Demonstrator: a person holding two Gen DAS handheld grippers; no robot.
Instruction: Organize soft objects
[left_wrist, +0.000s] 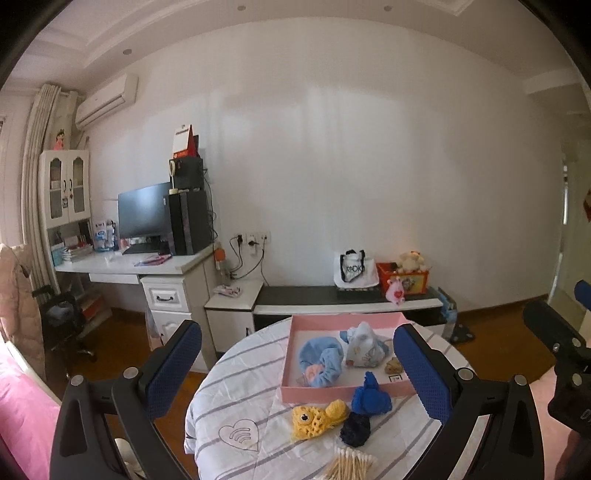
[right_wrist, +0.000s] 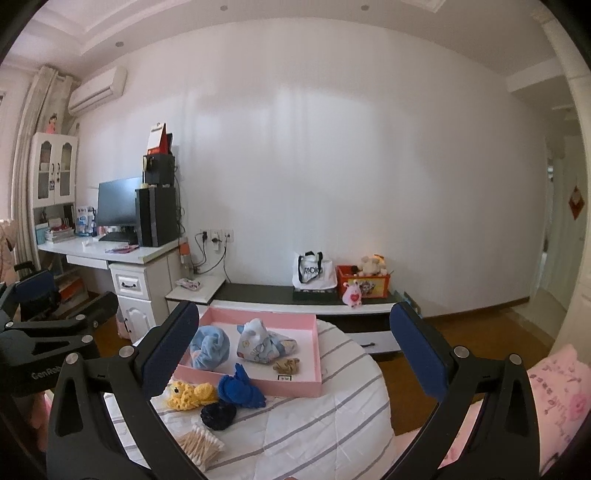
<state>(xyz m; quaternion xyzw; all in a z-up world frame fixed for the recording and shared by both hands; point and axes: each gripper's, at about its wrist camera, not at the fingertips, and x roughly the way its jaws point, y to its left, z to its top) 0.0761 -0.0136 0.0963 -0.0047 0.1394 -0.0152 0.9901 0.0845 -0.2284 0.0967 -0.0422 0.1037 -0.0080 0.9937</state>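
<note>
Both grippers, left (left_wrist: 295, 373) and right (right_wrist: 295, 354), spread wide, empty. Nearest: cotton swabs (right_wrist: 199, 441). Then navy scrunchie (right_wrist: 218, 415), yellow crochet fish (right_wrist: 186, 395), blue crochet piece (right_wrist: 240, 387), all outside pink tray (right_wrist: 258, 386). Step: approach; next likely descend, pinch one.

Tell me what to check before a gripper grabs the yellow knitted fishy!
1. Left gripper jaws wide apart and holding nothing: ok.
2. Right gripper jaws wide apart and holding nothing: ok.
3. Yellow crocheted fish lies in the open on the striped tablecloth, nothing on top of it: ok.
4. Fish stands apart from its neighbours: not ok, its tail is close against the blue crocheted toy; touching or not, cannot tell.
5. Pink tray has bare floor left for it: ok, a gap shows between the light blue scrunchie and the patterned cloth bundle.
6. Cotton swabs sit clear of the fish: ok.
</note>
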